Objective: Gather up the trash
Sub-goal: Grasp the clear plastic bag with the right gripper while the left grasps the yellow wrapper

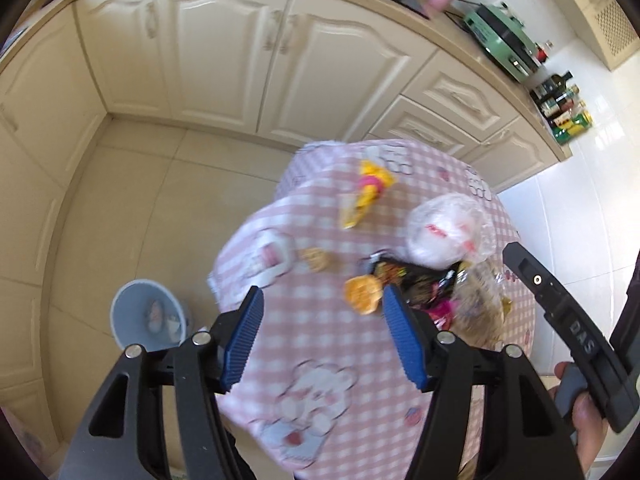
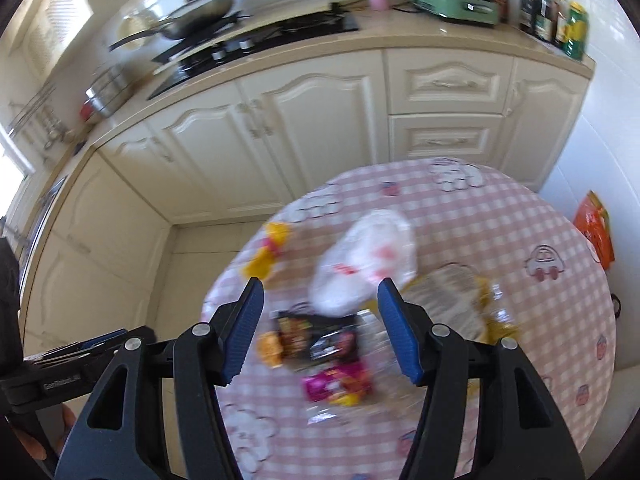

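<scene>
Both pairs of jaws are seen standing apart with nothing between their ribbed blue pads; the left gripper (image 1: pixel 322 308) is opening slightly, and the right gripper (image 2: pixel 320 300) is held empty too.

The trash is spread on a round bench (image 1: pixel 320 360) covered by a pink-and-white checked cloth (printed with cartoon figures). Ahead of the left jaws, just beyond the right-hand pad, a glossy black snack wrapper (image 1: pixel 416 280) is laid with its long axis running across the view. Beside its left end, close to that pad's tip, a crumpled orange scrap (image 1: pixel 362 294) is found. Further ahead a crinkled white plastic bag (image 1: pixel 444 232) is bunched into a rounded lump, and beyond the gap, well apart, a yellow wrapper (image 1: pixel 366 196) is stretched lengthwise away from the jaws. A small blue-grey bin (image 1: pixel 146 320) is seen on the floor, left of the left-hand pad.

From the right wrist, the black wrapper (image 2: pixel 316 340) is framed between the pads, a shiny magenta packet (image 2: pixel 336 386) nearer the camera, and the white bag (image 2: pixel 360 268) just past the tips (all blurred).
</scene>
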